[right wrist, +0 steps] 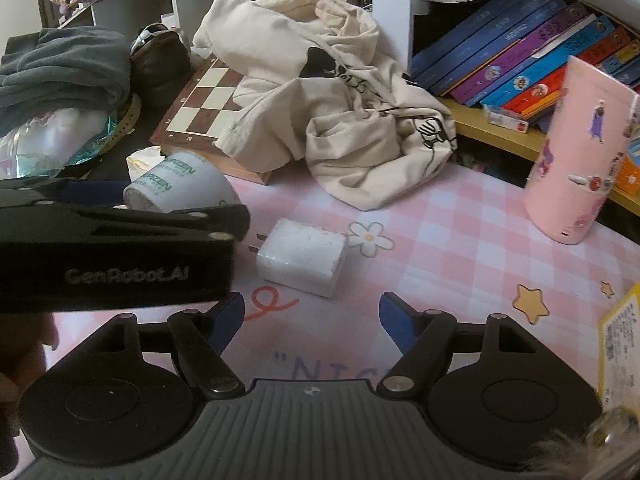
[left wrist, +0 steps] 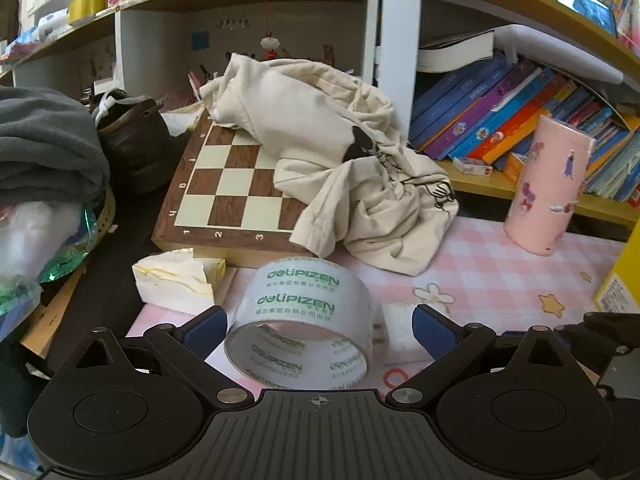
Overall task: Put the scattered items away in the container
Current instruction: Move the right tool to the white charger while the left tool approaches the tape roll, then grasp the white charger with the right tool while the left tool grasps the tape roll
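Note:
A roll of clear tape point(left wrist: 304, 320) with green print lies on the pink checked mat, between the open fingers of my left gripper point(left wrist: 318, 328). The left blue pad point(left wrist: 208, 330) is close beside the roll; the right pad point(left wrist: 430, 330) stands apart. The roll also shows in the right wrist view point(right wrist: 180, 184), behind the left gripper's body point(right wrist: 116, 256). A white plug charger point(right wrist: 302, 256) lies on the mat just ahead of my right gripper point(right wrist: 312, 320), which is open and empty. A yellow box edge point(right wrist: 620, 344) is at the right.
A chessboard point(left wrist: 224, 184) with a cream cloth bag point(left wrist: 352, 160) heaped on it lies behind the tape. A pink tumbler point(left wrist: 548, 184) stands at the right. A tissue pack point(left wrist: 176, 276), grey clothes point(left wrist: 44, 148) and a dark shoe point(left wrist: 132, 136) crowd the left. Book shelves stand behind.

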`<state>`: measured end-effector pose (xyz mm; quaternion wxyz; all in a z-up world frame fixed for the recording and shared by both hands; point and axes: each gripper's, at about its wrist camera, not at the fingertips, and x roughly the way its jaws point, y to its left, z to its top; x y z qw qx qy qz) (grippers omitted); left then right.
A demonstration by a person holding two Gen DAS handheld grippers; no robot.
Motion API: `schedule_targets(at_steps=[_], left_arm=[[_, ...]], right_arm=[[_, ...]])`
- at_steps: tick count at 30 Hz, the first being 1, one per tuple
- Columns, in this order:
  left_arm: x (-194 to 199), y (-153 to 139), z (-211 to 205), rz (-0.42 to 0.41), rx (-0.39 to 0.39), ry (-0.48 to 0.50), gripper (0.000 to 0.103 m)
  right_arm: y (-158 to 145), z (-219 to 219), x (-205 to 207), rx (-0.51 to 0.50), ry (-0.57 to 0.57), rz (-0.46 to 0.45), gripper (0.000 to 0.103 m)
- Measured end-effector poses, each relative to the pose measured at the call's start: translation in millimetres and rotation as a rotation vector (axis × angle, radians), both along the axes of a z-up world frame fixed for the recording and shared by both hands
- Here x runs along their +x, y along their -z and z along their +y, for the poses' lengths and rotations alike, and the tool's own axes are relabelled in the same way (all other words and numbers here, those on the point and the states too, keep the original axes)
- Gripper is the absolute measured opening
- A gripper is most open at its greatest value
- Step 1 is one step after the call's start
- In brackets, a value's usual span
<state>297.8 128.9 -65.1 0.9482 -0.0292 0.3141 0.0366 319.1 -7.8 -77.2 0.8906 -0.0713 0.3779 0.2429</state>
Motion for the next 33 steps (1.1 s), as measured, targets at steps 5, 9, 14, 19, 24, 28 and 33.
schedule_targets(at_steps=[5,9,14,19,24,28,33], left_arm=[[10,12,15,0.023,-0.031,-0.035,0.093],[12,15,27,0.014,-0.090,-0.049,0.092],[4,10,36,0.012,-0.114,-0.080,0.091],[-12,2,48,0.004,-0.149,-0.107,0.091],[-23,0,55,0.012,-0.165,-0.117,0.092],[-31,-2,56,0.022,-0.171,-0.114,0.092],[-39,-7,55,0.018,-0.177,-0.107,0.092]], right_arm=[[5,8,5,0.000,-0.013,0.005,0.074],[9,15,10,-0.004,-0.027,0.009,0.073],[15,25,17,-0.010,-0.039,0.016,0.072],[19,33,19,-0.021,-0.042,0.007,0.073],[21,37,21,-0.030,-0.047,-0.015,0.071],[22,37,25,-0.029,-0.040,-0.029,0.070],[24,36,34,-0.022,-0.020,-0.045,0.072]])
